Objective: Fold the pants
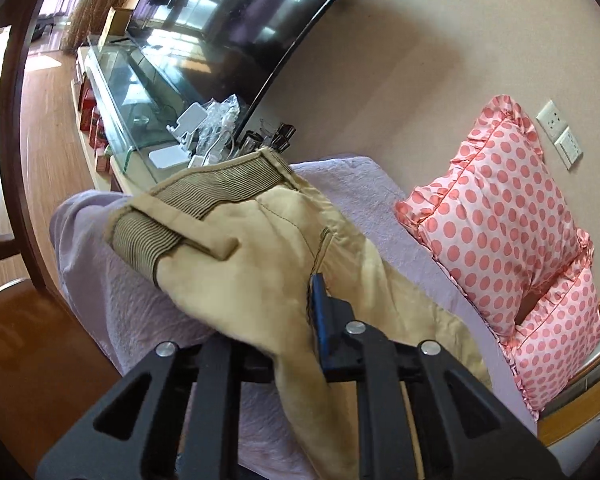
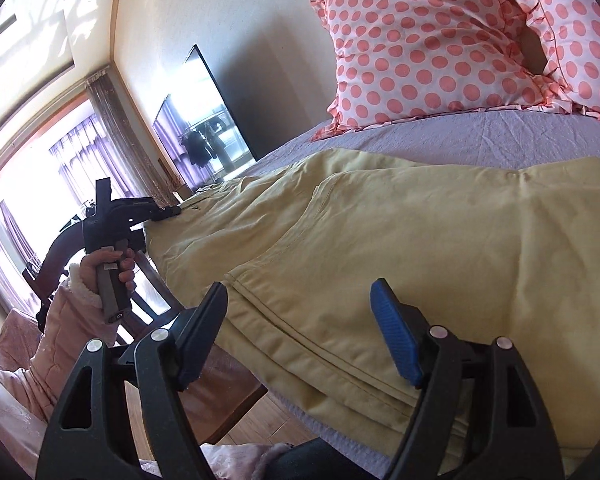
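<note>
1. Khaki-yellow cotton pants (image 2: 380, 232) lie spread on the lilac quilted bedspread (image 2: 460, 136), waist end w/ ribbed elastic band (image 1: 204, 196) toward the left side, hem edge near the front of the bed.
2. Left gripper (image 1: 300, 304): clamped on pants fabric below the waistband; one blue pad shows, cloth bunches over the other. Waist section looks lifted off the bedspread.
3. Right gripper (image 2: 300, 320): jaws apart, empty, hovering just above the hem edge.
4. Step in hand (judged): take hold of the hem end, then fold.
5. Technique: set the right pads astride all cloth layers at the hem before closing; keep tension even btwn both grippers so seams align.
6. Clearance: pink polka-dot ruffled pillows (image 2: 432, 48) sit at the head of the bed, apart from the pants; keep the fold away from them.
</note>
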Action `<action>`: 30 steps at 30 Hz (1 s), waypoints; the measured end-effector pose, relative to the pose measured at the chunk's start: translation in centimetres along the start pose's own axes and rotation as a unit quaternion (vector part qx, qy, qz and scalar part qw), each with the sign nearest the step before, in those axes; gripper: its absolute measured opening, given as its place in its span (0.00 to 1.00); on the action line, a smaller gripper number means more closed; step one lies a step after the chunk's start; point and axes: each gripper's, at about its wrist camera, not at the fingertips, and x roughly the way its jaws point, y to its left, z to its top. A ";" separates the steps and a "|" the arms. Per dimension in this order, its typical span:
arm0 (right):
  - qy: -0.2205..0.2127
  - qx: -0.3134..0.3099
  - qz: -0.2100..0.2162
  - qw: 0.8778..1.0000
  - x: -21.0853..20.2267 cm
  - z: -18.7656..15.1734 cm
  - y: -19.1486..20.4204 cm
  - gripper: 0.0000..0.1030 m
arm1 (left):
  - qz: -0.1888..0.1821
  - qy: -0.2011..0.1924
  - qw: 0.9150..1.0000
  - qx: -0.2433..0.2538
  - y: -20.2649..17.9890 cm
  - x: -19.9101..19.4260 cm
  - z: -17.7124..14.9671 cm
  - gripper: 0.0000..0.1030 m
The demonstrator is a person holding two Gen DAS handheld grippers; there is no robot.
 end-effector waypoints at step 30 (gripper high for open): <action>-0.092 0.267 -0.064 0.957 -12.7 1.0 -15.7 0.84 | -0.269 0.140 0.787 0.538 -31.5 -5.8 -30.7 0.47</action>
